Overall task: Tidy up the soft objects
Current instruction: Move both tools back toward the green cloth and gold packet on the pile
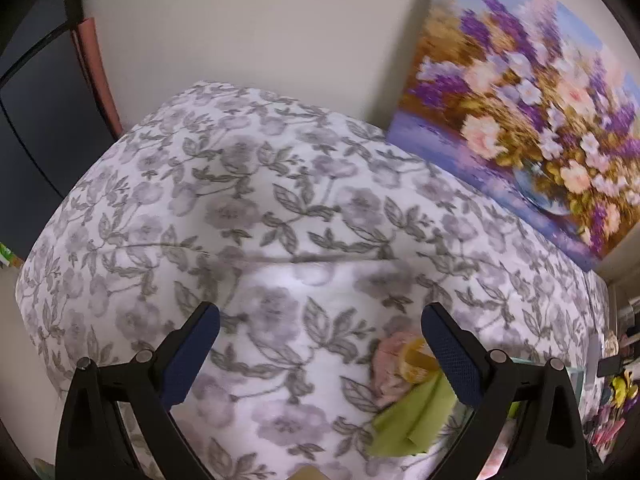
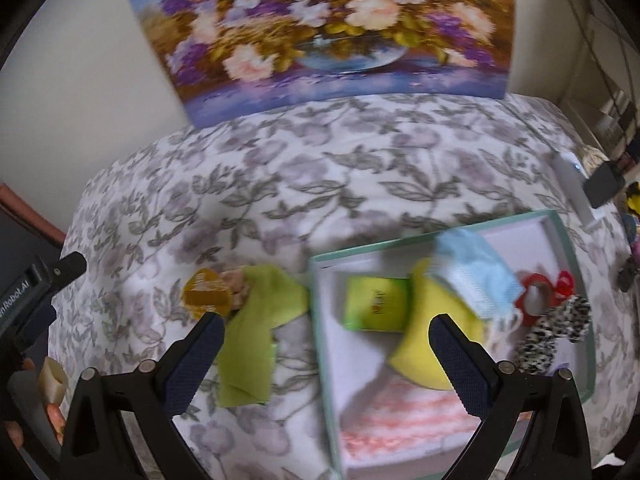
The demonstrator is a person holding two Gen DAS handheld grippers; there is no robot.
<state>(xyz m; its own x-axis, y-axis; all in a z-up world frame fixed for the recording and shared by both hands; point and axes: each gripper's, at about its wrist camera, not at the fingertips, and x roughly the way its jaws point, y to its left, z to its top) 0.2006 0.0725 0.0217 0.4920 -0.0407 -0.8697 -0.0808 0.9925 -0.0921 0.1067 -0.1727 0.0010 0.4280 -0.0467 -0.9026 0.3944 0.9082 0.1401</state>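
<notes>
In the right wrist view, a teal-rimmed white box point(image 2: 325, 320) on the flowered bedspread holds a yellow sponge point(image 2: 436, 312), a blue face mask point(image 2: 476, 276), a green packet point(image 2: 376, 304), a pink knit cloth point(image 2: 408, 416), a leopard scrunchie point(image 2: 556, 332) and a red item point(image 2: 532, 288). Left of the box lie a green cloth point(image 2: 256, 332), an orange-yellow piece point(image 2: 204, 288) and a pink scrap. My right gripper point(image 2: 326, 336) hangs open above the box edge, holding nothing. My left gripper point(image 1: 320, 332) is open over the bedspread; the green cloth point(image 1: 412, 416) and pink soft item point(image 1: 390, 364) lie near its right finger.
A flower painting point(image 2: 320, 28) leans on the wall behind the bed. A white device point(image 2: 572, 184) and dark objects sit at the right edge. The left gripper's body point(image 2: 36, 288) and a hand show at the left. Bare bedspread point(image 1: 260, 200) stretches toward the wall.
</notes>
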